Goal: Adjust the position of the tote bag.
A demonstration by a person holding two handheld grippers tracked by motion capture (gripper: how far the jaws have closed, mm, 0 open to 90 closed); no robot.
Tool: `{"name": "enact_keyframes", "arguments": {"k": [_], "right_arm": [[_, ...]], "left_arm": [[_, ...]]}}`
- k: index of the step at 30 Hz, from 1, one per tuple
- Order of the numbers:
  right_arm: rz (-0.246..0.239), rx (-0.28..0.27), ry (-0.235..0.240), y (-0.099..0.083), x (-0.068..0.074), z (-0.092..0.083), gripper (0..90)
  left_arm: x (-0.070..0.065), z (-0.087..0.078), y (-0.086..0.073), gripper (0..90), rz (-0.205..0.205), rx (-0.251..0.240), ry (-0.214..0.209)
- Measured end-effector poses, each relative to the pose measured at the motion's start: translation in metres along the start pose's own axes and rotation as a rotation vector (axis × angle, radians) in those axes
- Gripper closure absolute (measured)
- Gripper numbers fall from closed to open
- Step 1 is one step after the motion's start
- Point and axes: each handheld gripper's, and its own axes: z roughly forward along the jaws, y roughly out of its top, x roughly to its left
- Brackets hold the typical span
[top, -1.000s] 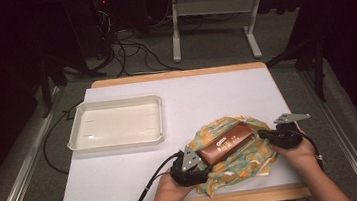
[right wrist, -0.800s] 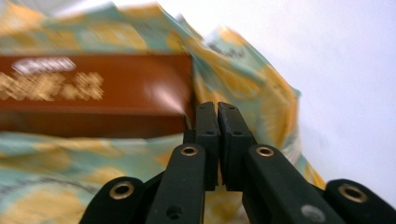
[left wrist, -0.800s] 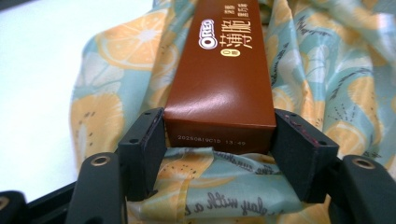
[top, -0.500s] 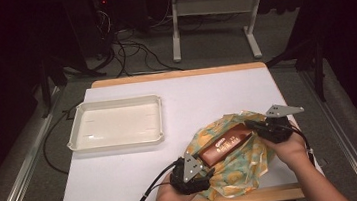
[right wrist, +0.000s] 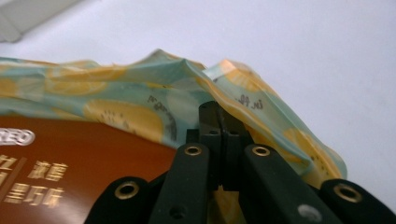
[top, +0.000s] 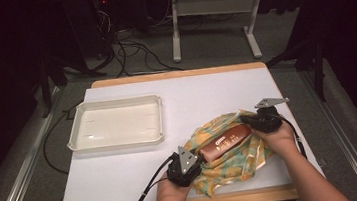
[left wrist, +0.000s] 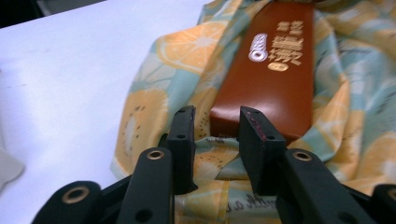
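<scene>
box (right wrist: 70, 168) cut off, cloth (right wrist: 140, 98) edge pinched unseen

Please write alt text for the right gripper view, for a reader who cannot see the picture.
The right tool, jaws shut, pinches a raised fold of citrus-print cloth in teal and orange. Under the cloth, at lower left, lies a reddish-brown box with gold lettering, and the white table cover stretches behind.

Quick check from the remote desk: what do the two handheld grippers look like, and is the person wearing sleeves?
Both are black. The left gripper has brass-ringed holes in its arms, blocky jaws, a grey three-cornered plate on top and a trailing black cable. The right gripper has the same plate, rings and cable. Both forearms are bare, no sleeves.
</scene>
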Motion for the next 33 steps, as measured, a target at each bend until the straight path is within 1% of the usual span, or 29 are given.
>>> {"name": "enact_keyframes", "arguments": {"k": [1,2,3,6,7,8,12,15,18,19,21,23,27,29,30,32,33], "right_arm": [[0.017,-0.02,0.01,-0.001,-0.004,0.002,90.0],[0.029,-0.012,0.009,-0.002,-0.007,0.004,90.0],[0.03,0.01,0.014,-0.003,-0.008,0.005,90.0],[0.045,-0.001,0.038,-0.006,-0.009,0.004,90.0],[0.049,-0.005,0.046,-0.008,-0.01,0.003,90.0],[0.055,0.0,0.052,-0.01,-0.011,0.002,90.0],[0.058,0.029,0.047,-0.024,-0.013,-0.003,90.0],[0.052,0.031,0.036,-0.034,-0.011,-0.01,90.0],[0.076,0.036,0.016,-0.042,-0.008,-0.021,90.0],[0.069,0.034,0.011,-0.044,-0.008,-0.024,90.0],[0.091,0.036,0.002,-0.05,-0.006,-0.032,90.0],[0.102,0.027,-0.008,-0.056,-0.003,-0.038,90.0],[0.162,0.013,-0.028,-0.066,0.003,-0.048,90.0],[0.153,0.009,-0.043,-0.068,0.008,-0.051,90.0],[0.154,0.007,-0.049,-0.069,0.011,-0.052,90.0],[0.147,0.006,-0.056,-0.069,0.015,-0.051,90.0],[0.149,-0.002,-0.058,-0.069,0.016,-0.051,90.0]], "left_arm": [[0.002,0.001,0.0,68.0,-0.01,0.015,0.005],[0.004,0.002,-0.001,68.1,-0.027,0.025,0.002],[0.006,0.003,-0.002,68.1,-0.035,0.031,0.002],[0.004,0.006,-0.004,69.4,-0.017,0.063,0.0],[0.005,0.008,-0.004,69.5,-0.022,0.075,-0.008],[0.005,0.01,-0.003,69.5,-0.025,0.099,-0.013],[0.005,0.016,-0.001,69.9,-0.013,0.128,-0.026],[0.006,0.021,0.002,71.3,-0.001,0.146,-0.03],[0.007,0.028,0.006,72.9,0.005,0.154,-0.026],[0.009,0.032,0.007,73.5,-0.001,0.156,-0.03],[0.015,0.04,0.01,73.8,-0.013,0.159,-0.04],[0.02,0.047,0.013,74.4,-0.008,0.158,-0.048],[0.028,0.059,0.018,75.2,-0.035,0.145,-0.056],[0.031,0.06,0.018,75.4,-0.042,0.142,-0.051],[0.032,0.059,0.018,75.7,-0.039,0.14,-0.046],[0.033,0.055,0.018,75.2,-0.036,0.13,-0.035],[0.034,0.051,0.018,74.9,-0.043,0.118,-0.034]]}}
